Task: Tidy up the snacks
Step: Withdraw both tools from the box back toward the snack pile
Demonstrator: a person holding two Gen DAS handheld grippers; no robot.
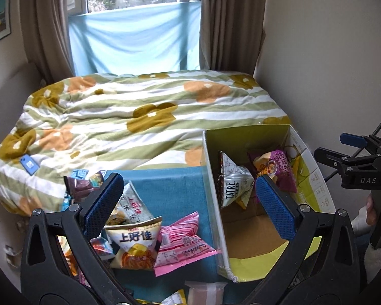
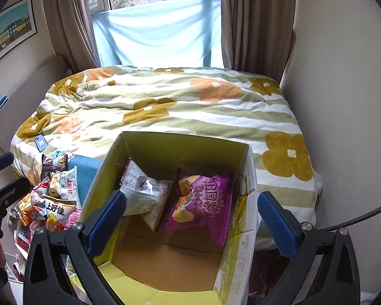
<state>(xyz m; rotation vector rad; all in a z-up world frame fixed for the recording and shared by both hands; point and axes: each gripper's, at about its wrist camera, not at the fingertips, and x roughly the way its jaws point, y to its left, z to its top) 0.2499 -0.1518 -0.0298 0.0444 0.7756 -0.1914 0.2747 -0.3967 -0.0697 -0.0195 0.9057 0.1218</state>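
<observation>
An open yellow-green cardboard box (image 2: 241,231) stands at the foot of the bed, also in the left wrist view (image 1: 210,167). Inside lie a purple chip bag (image 2: 205,203), a white TATRE bag (image 1: 232,185) and another white bag (image 2: 149,198). A pile of loose snack bags (image 1: 137,241) lies on a blue cloth (image 1: 170,190) left of the box, with a pink packet (image 1: 183,241) nearest it. My left gripper (image 1: 189,203) is open and empty, straddling the box's left wall. My right gripper (image 2: 191,218) is open and empty above the box.
A bed with a flowered striped quilt (image 2: 180,106) fills the space behind. A small blue card (image 1: 29,164) lies on the quilt at left. Curtains and a window stand at the back. A wall runs close along the right of the box.
</observation>
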